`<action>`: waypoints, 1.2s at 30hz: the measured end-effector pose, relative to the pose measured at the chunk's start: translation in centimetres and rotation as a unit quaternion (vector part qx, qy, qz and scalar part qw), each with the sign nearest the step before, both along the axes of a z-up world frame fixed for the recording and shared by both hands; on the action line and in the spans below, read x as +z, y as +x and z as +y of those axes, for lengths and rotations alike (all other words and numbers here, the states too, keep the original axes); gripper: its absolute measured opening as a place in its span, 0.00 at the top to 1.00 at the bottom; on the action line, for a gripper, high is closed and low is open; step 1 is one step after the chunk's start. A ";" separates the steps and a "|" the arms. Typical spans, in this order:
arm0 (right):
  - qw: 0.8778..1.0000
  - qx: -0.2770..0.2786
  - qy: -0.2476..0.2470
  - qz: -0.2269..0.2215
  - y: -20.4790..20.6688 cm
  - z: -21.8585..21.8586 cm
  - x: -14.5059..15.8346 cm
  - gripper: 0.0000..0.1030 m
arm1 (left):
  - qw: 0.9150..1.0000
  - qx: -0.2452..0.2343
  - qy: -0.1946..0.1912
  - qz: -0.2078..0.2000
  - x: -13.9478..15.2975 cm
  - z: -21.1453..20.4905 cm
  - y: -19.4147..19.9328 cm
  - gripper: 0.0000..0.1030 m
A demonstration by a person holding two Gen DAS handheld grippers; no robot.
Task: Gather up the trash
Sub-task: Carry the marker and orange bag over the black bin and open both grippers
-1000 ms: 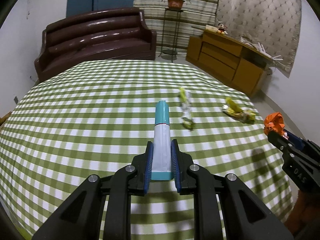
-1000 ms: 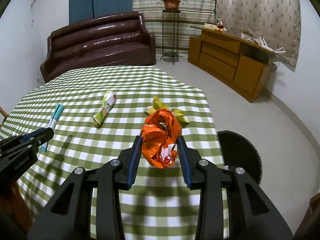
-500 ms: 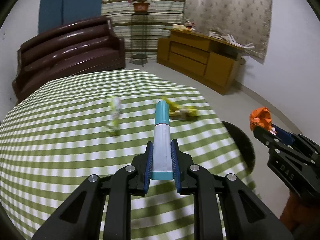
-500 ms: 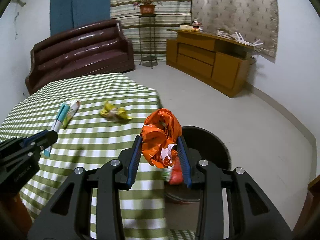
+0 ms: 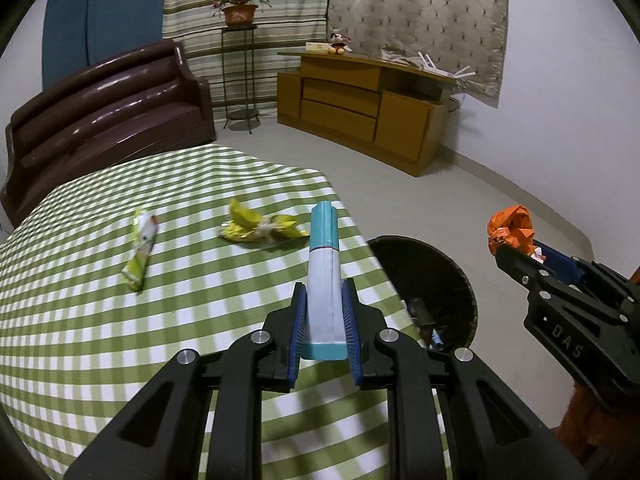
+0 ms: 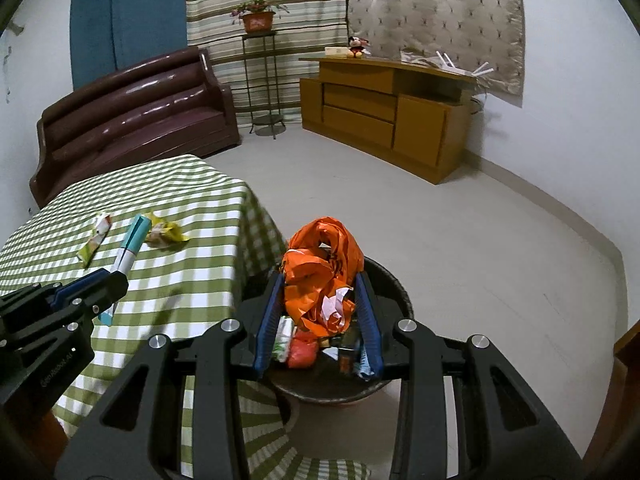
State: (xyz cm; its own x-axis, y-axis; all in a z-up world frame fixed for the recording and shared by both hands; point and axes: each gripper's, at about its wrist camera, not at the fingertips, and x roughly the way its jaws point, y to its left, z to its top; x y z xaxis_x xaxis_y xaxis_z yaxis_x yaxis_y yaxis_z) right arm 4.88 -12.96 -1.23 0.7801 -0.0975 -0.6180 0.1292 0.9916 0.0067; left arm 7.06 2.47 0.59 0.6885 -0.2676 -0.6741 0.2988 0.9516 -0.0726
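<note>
Between the ribbed blue pads of the left gripper [image 5: 325, 328], closed tight on it, sits a flattened toothpaste-style tube [image 5: 323, 280], white in the body and teal at both ends, pointing straight ahead over the table's edge. Clamped in the right gripper [image 6: 318, 312] is a crumpled orange plastic wrapper [image 6: 320, 268], glossy and creased, with a scrap of white showing low in the wad; it bulges above the black fingers.

Directly beneath and just beyond the right gripper stands a round, dark waste bin [image 6: 394, 284] on the floor, holding a jumble of packets, one of them red. From the left wrist view the same bin shows ahead and to the right of the tube, just beside the table's corner.

Ahead and to the left of the left gripper, on the green-and-white checked tablecloth [image 5: 80, 340], lie a crinkled yellow wrapper [image 5: 260, 228] and, further left, a slim green-and-white sachet [image 5: 140, 250], apart from each other.

Further off, a glossy brown leather sofa [image 5: 108, 108] stands beyond the table, a wooden sideboard [image 5: 360, 108] along the wall to the right, and between them a thin metal stand with a potted plant [image 5: 239, 12] before striped curtains.
</note>
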 end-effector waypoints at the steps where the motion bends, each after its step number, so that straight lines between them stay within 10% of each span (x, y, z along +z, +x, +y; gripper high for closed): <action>1: 1.000 -0.001 0.000 0.000 0.0 -0.2 -0.1 0.66 | 1.000 -0.002 0.001 0.000 -0.1 -0.3 0.1 0.81; 36: 0.999 -0.034 0.031 0.024 3.3 -5.3 -3.5 0.65 | 0.999 -0.031 0.034 0.016 -2.6 -8.3 5.0 0.81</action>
State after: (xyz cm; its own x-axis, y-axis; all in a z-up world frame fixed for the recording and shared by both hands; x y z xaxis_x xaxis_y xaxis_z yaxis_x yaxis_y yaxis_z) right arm 8.20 -18.25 -4.71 0.7429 -0.1102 -0.6603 0.1980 0.9784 0.0595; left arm 12.01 -5.80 -2.04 0.6491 -0.2622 -0.7141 0.3560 0.9343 -0.0194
